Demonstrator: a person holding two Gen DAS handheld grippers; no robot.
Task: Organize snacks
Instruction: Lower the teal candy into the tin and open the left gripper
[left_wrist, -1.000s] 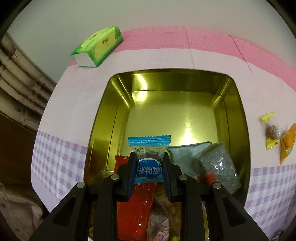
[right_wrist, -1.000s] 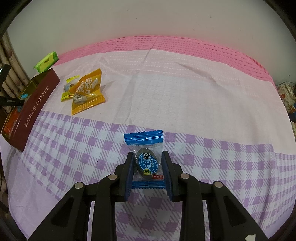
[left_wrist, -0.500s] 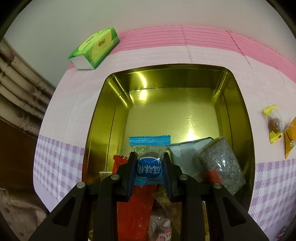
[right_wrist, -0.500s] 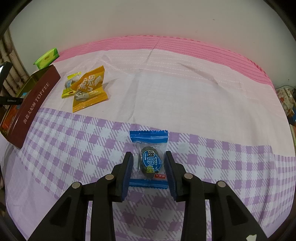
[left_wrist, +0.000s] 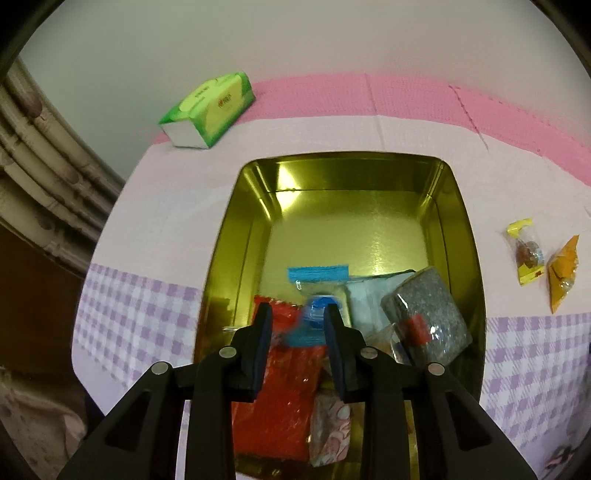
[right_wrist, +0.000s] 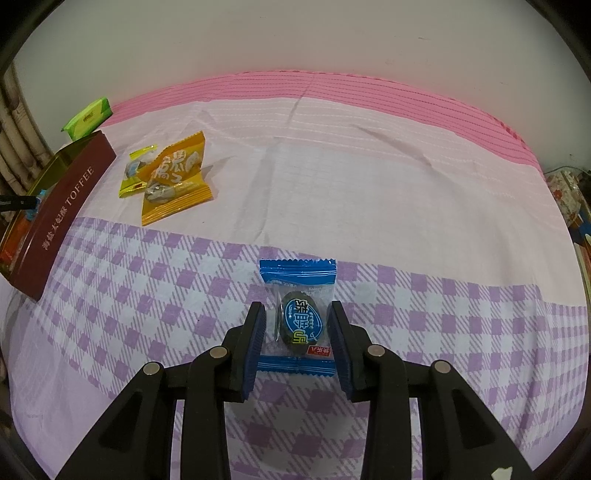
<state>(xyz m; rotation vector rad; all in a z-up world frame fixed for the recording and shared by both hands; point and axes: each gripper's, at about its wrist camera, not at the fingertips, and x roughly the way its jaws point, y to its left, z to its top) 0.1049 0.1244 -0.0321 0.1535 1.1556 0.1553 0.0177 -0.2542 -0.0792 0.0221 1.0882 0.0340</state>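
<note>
Blue-wrapped candies let go by both hand-held grippers

Over the gold metal tin (left_wrist: 454, 206), the left hand-held gripper (left_wrist: 297, 326) is parted and a blurred blue candy wrapper (left_wrist: 317, 291) is released inside; beyond the tin, the right hand-held gripper (right_wrist: 296, 326) is loosened around a blue sweet packet (right_wrist: 298, 314) left on the checked cloth (right_wrist: 369, 206).

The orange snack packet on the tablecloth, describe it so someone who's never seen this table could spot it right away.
Start at the dark red tin marked TOFFEE at the left of the cloth-covered table. Just right of it, on the pale pink part of the cloth, lie two small packets that overlap. The orange snack packet is the larger one with white lettering, lying partly over the smaller yellow packet.
</note>
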